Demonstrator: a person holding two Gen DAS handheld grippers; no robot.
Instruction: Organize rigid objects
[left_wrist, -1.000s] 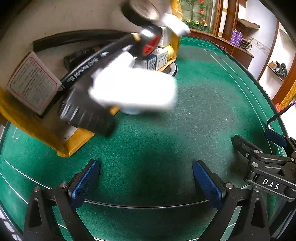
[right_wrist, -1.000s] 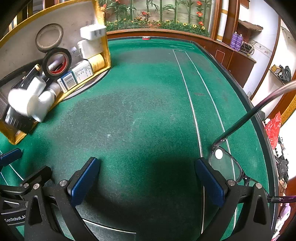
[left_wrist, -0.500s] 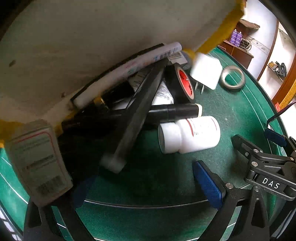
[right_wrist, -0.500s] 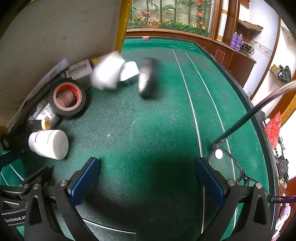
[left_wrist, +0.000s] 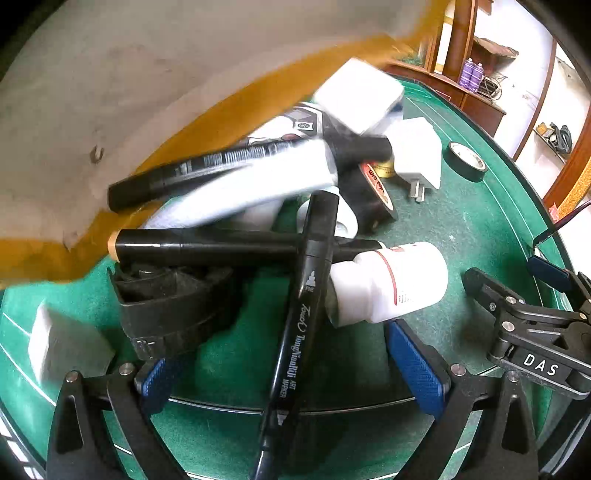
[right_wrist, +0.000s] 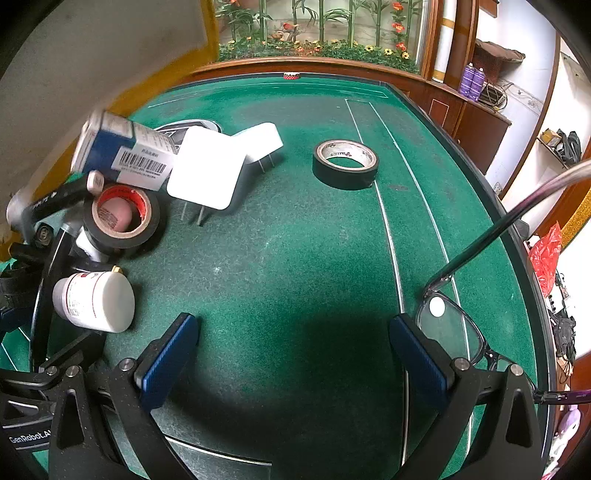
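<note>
Many rigid pieces heaped at the left on the green felt table: black art marker lying across another marker, white pill bottle on its side just beside it, red-cored tape roll, two white plug adapters, and, well apart to the right, a black tape roll lying flat. Best to start at the pile's loose edge, taking the bottle across its smooth round body, squarely, lest it roll. Left gripper wide open astride the marker, right gripper wide open over bare felt, neither holding anything
</note>
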